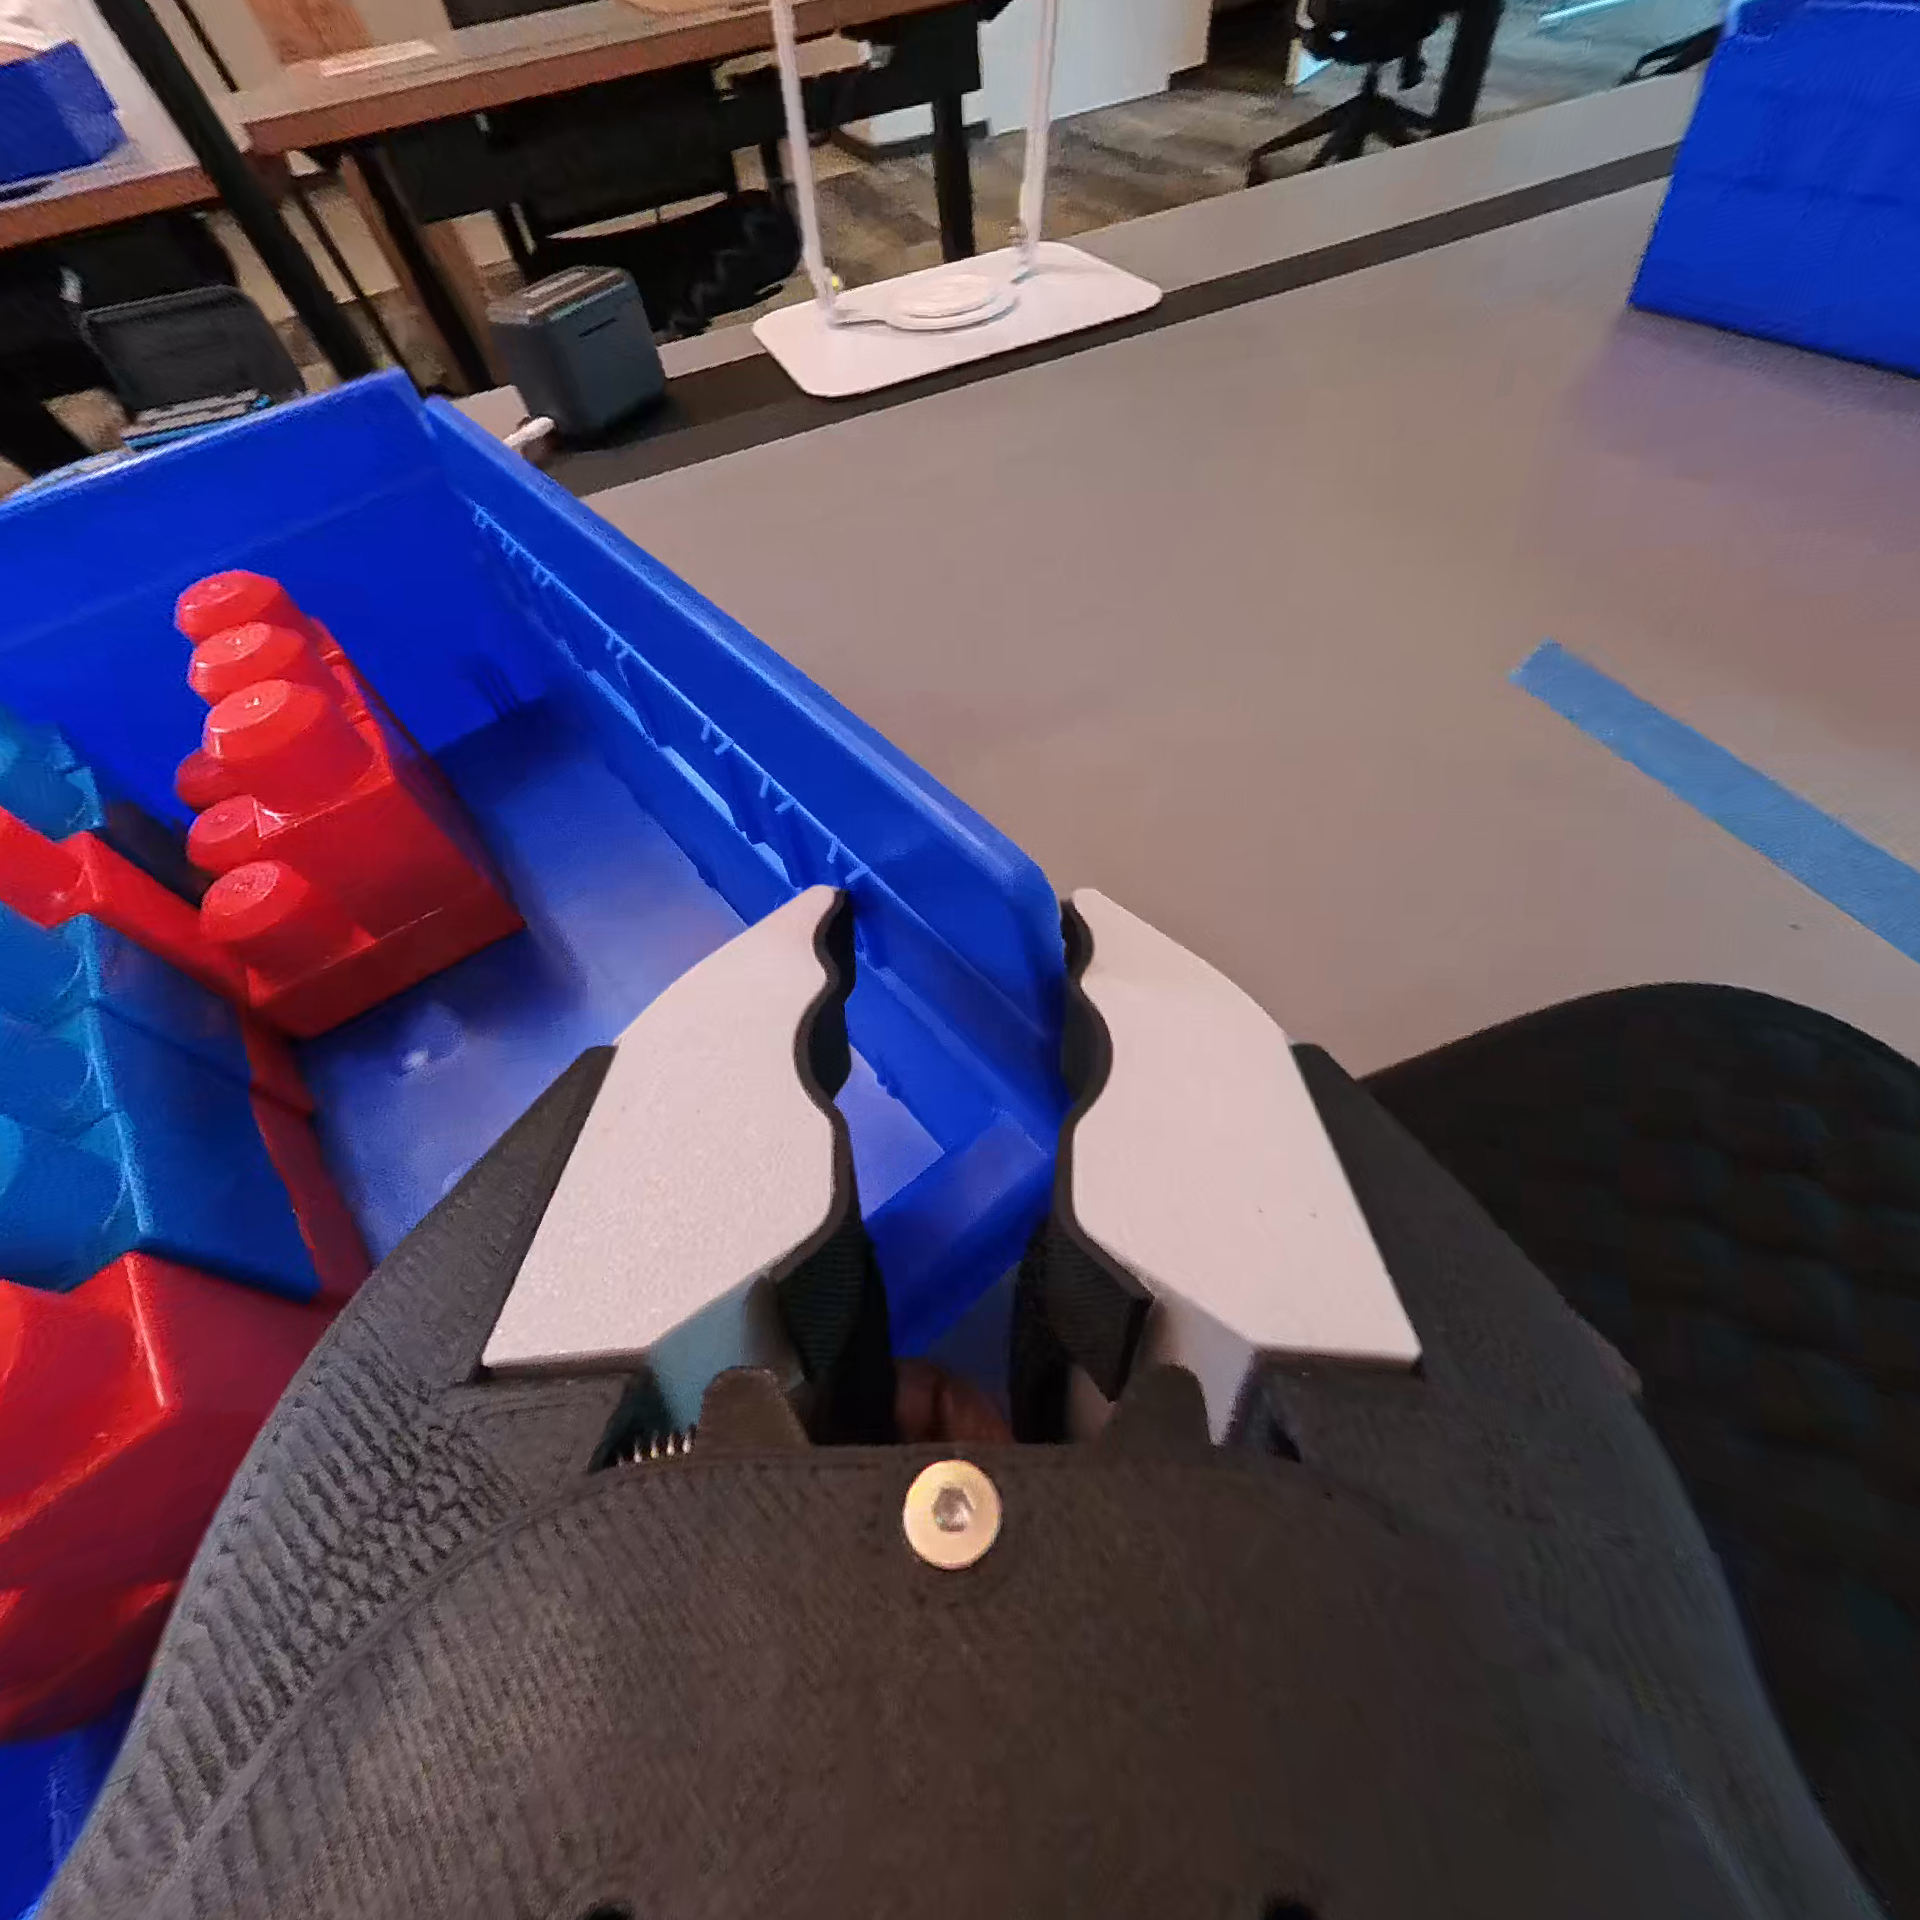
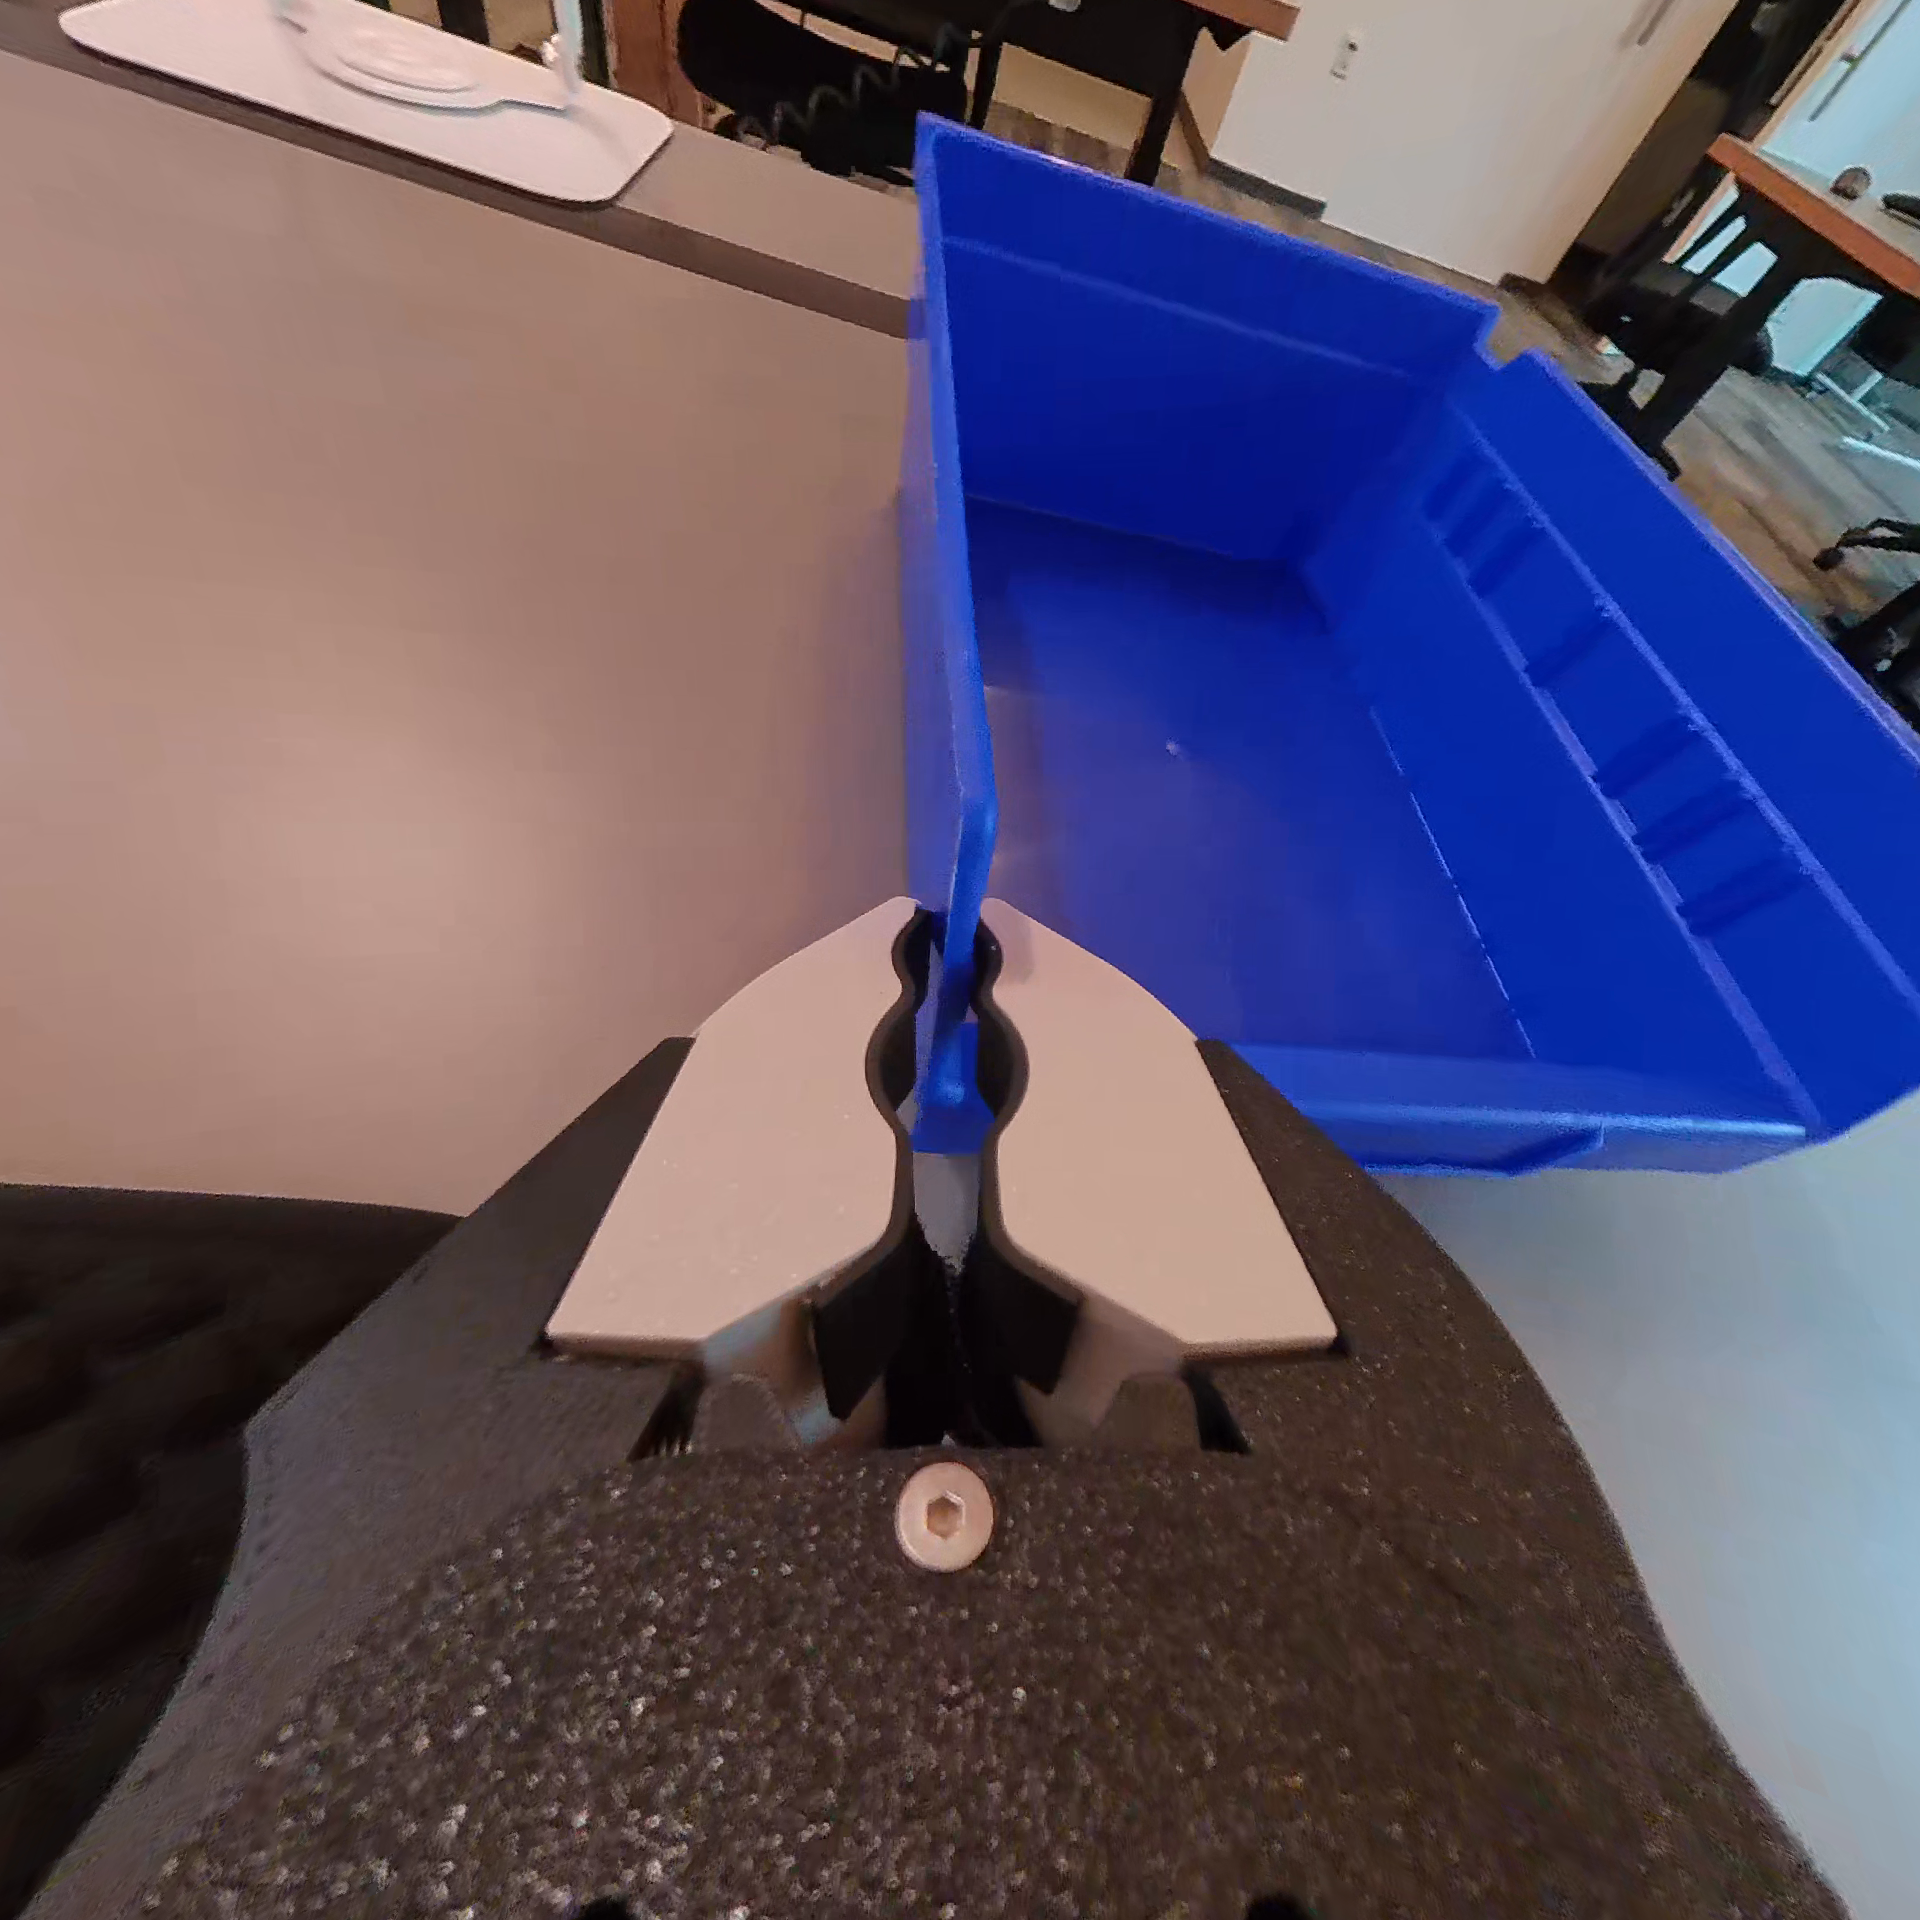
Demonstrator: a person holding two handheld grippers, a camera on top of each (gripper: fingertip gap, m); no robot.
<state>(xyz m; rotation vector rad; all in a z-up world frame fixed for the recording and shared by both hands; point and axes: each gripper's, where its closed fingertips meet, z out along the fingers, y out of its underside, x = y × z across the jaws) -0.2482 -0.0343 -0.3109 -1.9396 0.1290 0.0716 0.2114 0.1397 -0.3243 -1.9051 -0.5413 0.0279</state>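
The blue bin with bricks [image 1: 727, 665] sits on the grey table [image 1: 1299, 644], its right wall clamped by the left gripper [image 1: 956, 935], jaws part-way closed, both pads pressing the wall. The empty blue bin [image 2: 1195, 499] has its thin left wall pinched in the nearly closed right gripper [image 2: 951, 935]; both grips look best kept deep and square on the walls. Only the left wrist view shows the red bricks [image 1: 312, 831] and blue bricks [image 1: 125, 1143]; only the right shows the second bin's bare floor.
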